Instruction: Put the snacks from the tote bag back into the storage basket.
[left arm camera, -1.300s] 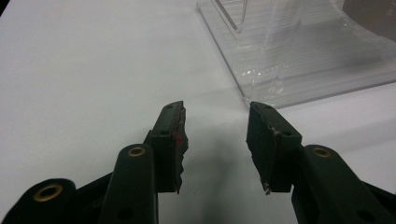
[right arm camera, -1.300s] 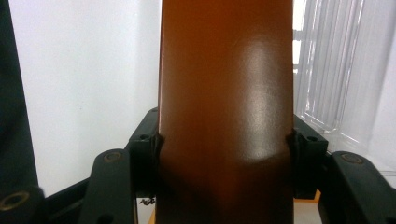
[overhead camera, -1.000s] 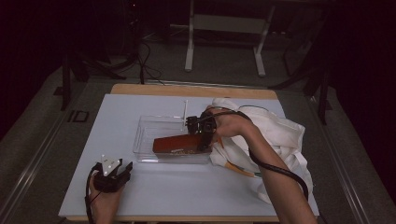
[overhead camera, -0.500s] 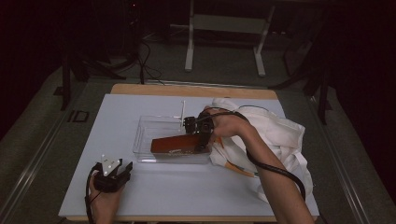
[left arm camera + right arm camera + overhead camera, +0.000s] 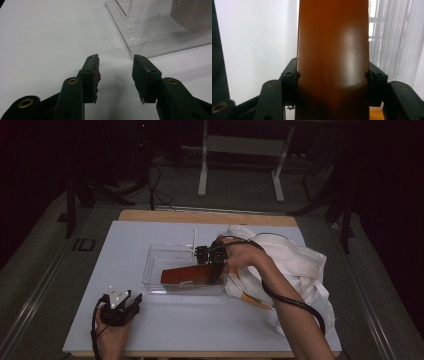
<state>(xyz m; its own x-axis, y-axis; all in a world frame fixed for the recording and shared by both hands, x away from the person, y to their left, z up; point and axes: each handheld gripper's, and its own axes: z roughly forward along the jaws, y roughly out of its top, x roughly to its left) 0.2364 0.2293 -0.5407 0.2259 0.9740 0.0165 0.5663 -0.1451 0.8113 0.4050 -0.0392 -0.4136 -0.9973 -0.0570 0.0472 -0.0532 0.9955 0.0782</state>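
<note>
Two grippers share the white surface (image 5: 200,330) in the high view. The right gripper (image 5: 216,270), at the frame's centre, reaches down into a clear plastic tray (image 5: 155,265) and has its jaws clamped on the right end of a flat orange-brown piece (image 5: 187,275), which lies slanted inside the tray, its left end lower in the frame. In the right gripper view the same orange-brown piece (image 5: 333,57) runs up the middle of the frame, both black jaws pressed against its two edges, the ribbed clear wall of the tray (image 5: 392,45) at the right. The left gripper (image 5: 131,301) sits at the lower left of the high view, held in a hand (image 5: 111,327) low over the surface, well apart from the tray's near corner. In the left gripper view its jaws stand parted with nothing between them (image 5: 115,77), and the tray's corner (image 5: 135,50) lies just beyond the right jaw's tip. A crumpled white cloth (image 5: 300,265) lies to the right of the tray, under the person's right forearm (image 5: 295,320), with a black cable (image 5: 295,302) trailing across it.
</note>
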